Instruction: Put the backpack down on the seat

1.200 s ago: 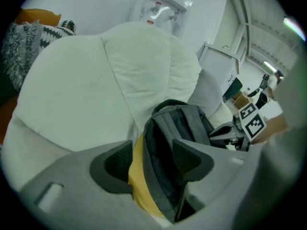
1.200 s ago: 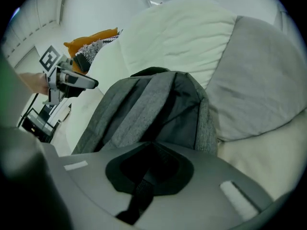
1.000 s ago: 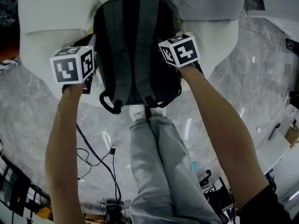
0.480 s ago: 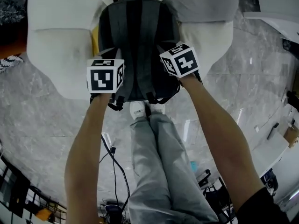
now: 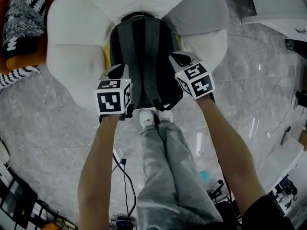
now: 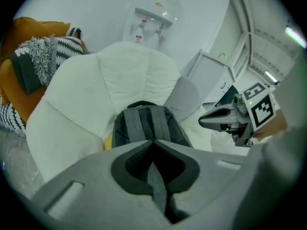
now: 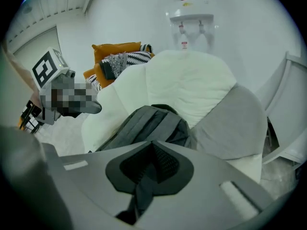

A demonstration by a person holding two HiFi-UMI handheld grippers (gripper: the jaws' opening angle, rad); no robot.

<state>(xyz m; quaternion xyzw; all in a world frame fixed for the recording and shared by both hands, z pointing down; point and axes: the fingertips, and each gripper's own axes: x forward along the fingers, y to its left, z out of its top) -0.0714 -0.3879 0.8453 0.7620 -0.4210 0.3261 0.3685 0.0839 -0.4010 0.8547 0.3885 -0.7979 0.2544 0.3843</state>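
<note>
**Backpack on the white seat, a strap pinched in each gripper**

The backpack point(image 5: 144, 61) is dark grey woven fabric with two padded shoulder straps running down its length and a black carry handle at the top. It faces strap side up in the hollow of the white, petal-shaped cushioned armchair point(image 5: 72, 47). Its handle end is towards the backrest and its lower end is at the front edge of the seat. A yellow patch shows between the pack and the seat on the left.

The left gripper point(image 5: 121, 76) has its jaws pressed together on the left shoulder strap point(image 6: 157, 190), which runs as a grey band between them. The right gripper point(image 5: 178, 60) is likewise clamped on the right shoulder strap point(image 7: 143, 188), a thin dark webbing with mesh behind it.

A pale grey cushion point(image 5: 201, 13) leans in the armchair's right side. An orange chair with a black-and-white throw point(image 5: 21, 18) stands to the left, and a water dispenser point(image 6: 153, 11) stands behind. The person's grey trousers point(image 5: 165, 171) and white shoes point(image 5: 147, 118) stand on the grey marble floor point(image 5: 48, 128), just in front of the seat.

A second ago the left gripper was out beside the pack, apart from it; now it sits close against the strap. The pack has gone deeper into the seat, and its lower loops hang less over the front edge.
</note>
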